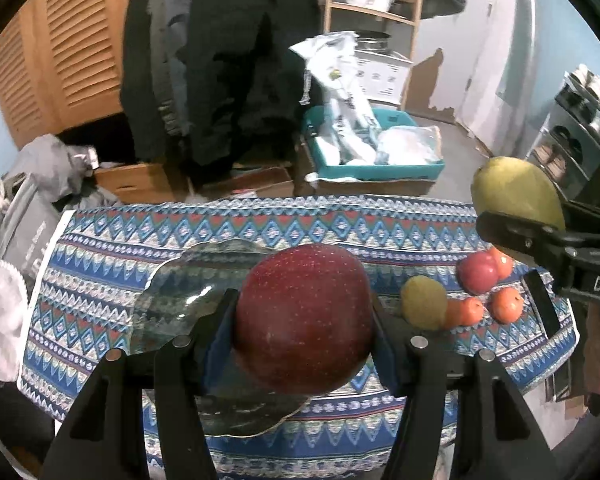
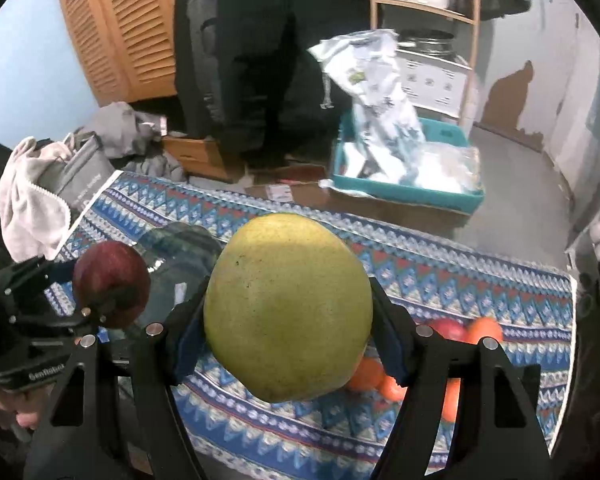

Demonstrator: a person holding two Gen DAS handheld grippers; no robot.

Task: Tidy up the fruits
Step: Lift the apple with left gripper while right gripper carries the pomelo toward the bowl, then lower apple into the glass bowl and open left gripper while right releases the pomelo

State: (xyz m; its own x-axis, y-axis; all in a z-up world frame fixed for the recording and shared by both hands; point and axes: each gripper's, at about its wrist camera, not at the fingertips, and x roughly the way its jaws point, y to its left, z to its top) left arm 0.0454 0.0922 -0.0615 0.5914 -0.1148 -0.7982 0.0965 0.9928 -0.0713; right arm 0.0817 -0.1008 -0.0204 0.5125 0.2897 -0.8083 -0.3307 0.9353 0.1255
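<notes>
Early stage: two fruits lifted, none yet resting in the glass dish (image 1: 188,304).

Your left gripper (image 1: 304,316) is clamping the red apple (image 1: 304,320) above the dish; your right gripper (image 2: 288,332) is clamping the yellow-green mango (image 2: 288,304) mid-air; loose fruits (image 1: 466,296) are waiting on the tablecloth (image 1: 380,224).

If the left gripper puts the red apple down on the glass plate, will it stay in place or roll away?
The red apple is round and glossy, so it will probably roll a little if released from a height. The glass plate looks shallow with a wavy rim, which may stop it. The left gripper should likely lower it until it touches.
</notes>
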